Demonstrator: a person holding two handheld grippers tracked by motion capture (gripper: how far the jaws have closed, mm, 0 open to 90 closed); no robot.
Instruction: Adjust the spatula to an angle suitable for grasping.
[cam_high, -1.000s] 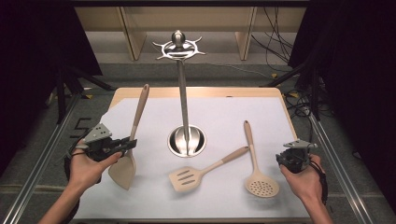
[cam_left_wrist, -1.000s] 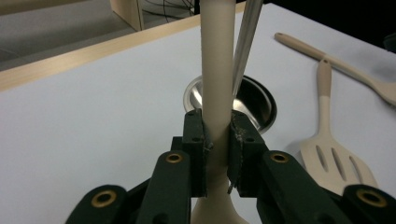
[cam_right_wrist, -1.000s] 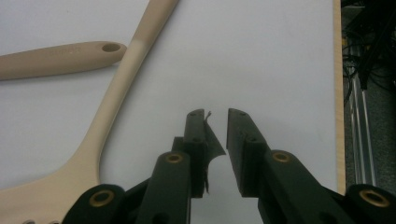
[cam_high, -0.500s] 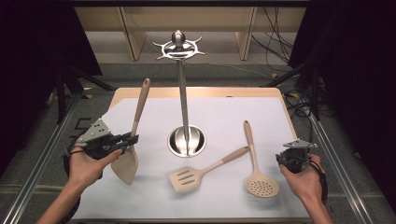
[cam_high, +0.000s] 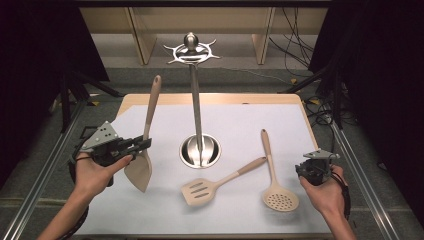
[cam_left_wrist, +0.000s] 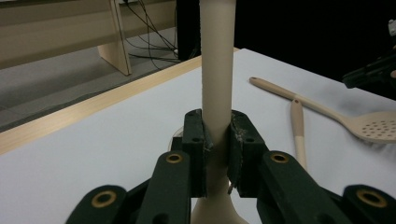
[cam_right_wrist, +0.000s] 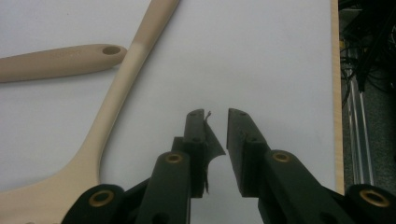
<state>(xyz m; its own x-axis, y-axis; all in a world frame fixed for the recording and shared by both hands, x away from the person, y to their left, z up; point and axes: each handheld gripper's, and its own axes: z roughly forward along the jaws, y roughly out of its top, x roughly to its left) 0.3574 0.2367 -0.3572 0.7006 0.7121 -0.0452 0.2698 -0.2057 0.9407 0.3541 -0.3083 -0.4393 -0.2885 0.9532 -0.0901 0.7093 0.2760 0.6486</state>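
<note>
My left gripper is shut on the handle of a beige solid spatula at the mat's left. The spatula hangs tilted, blade low and handle pointing up and away. In the left gripper view the pads clamp the spatula handle from both sides. My right gripper hovers at the mat's right side; its jaws stand slightly apart with nothing between them. A slotted turner and a perforated skimmer lie flat on the mat. The skimmer's handle runs just left of the right jaws.
A metal utensil stand rises from a round base at the mat's middle, its hook ring on top. The white mat covers a wooden board. Metal rails and cables flank the table.
The left gripper has lifted the spatula slightly; its blade has come up and shifted right, and the handle stands steeper. The right gripper has not moved.
</note>
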